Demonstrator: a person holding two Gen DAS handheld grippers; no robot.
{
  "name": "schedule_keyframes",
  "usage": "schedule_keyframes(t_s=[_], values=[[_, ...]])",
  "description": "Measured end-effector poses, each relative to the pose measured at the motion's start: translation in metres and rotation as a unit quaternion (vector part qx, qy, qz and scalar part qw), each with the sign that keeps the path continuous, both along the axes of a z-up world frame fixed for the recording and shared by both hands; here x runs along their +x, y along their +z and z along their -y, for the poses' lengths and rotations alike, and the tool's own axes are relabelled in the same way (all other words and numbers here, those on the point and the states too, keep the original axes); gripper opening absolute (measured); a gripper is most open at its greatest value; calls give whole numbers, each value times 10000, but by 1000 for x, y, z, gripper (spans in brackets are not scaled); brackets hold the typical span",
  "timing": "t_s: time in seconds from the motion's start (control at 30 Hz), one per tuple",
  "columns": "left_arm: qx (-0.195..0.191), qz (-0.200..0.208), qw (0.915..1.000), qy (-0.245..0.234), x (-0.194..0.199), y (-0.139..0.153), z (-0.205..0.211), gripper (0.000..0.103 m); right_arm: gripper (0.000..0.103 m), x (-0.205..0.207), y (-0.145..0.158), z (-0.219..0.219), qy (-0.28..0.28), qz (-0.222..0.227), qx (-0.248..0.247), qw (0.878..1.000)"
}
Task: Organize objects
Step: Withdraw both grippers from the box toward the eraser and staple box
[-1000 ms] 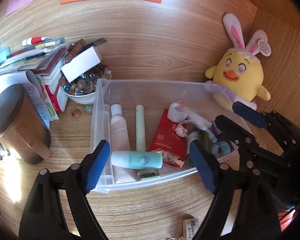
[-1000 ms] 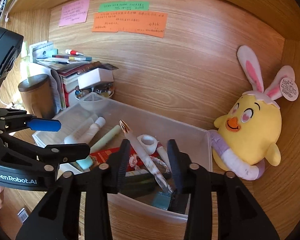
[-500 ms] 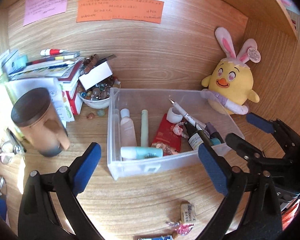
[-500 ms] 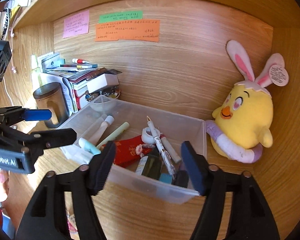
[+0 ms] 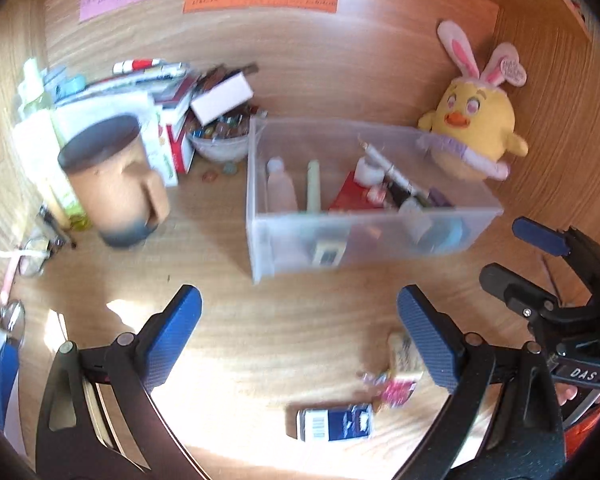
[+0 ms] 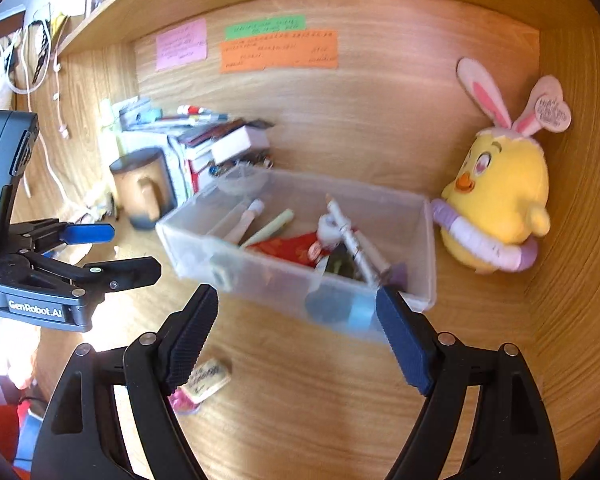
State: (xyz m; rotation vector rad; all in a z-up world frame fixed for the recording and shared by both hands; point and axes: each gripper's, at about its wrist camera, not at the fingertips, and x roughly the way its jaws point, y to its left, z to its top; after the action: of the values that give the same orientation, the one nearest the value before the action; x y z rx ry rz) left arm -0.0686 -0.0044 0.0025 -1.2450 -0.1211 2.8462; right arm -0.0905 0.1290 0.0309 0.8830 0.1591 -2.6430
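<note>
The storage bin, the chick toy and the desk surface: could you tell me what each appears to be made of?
The bin looks like frosted translucent plastic: its contents show blurred through the front wall. The chick toy seems to be soft plush fabric, with a fuzzy yellow nap and floppy ears. The desk shows printed-looking wood grain with a smooth sheen, probably laminate rather than solid wood.

this looks like a private study corner at home, a light wooden desk (image 5: 300, 340) closed in by wooden panels with a shelf above. pink, green and orange paper notes (image 6: 278, 56) with handwriting are stuck on the back panel. a stack of books and papers (image 5: 148, 92), a brown mug with dark lid (image 5: 116, 184) and a yellow plush chick with rabbit ears (image 6: 500, 200) stand there, beside a clear plastic box of cosmetics and pens (image 5: 364, 240).
</note>
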Motion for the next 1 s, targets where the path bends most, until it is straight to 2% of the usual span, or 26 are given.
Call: schedule_keyframes(t_s=[0.3,0.6,0.63,0.7,0.77,1.0], values=[[-238,346,9990,132,38,-28,1,100,79,5,-45,21,457,785,-22,9959],[137,740,9971,111,52,-53,9,100,78,4,-68,44,835,1169,218,9894],[149,735,9971,103,54,-53,9,100,76,3,-69,45,854,1177,200,9892],[156,718,9973,83,57,-53,9,100,62,1,-71,46,893,1210,203,9884],[187,718,9972,37,59,-53,8,100,44,-1,-74,48,951,1308,177,9867],[165,760,9966,-264,62,-58,-6,100,41,-2,-70,44,777,1170,95,9900]])
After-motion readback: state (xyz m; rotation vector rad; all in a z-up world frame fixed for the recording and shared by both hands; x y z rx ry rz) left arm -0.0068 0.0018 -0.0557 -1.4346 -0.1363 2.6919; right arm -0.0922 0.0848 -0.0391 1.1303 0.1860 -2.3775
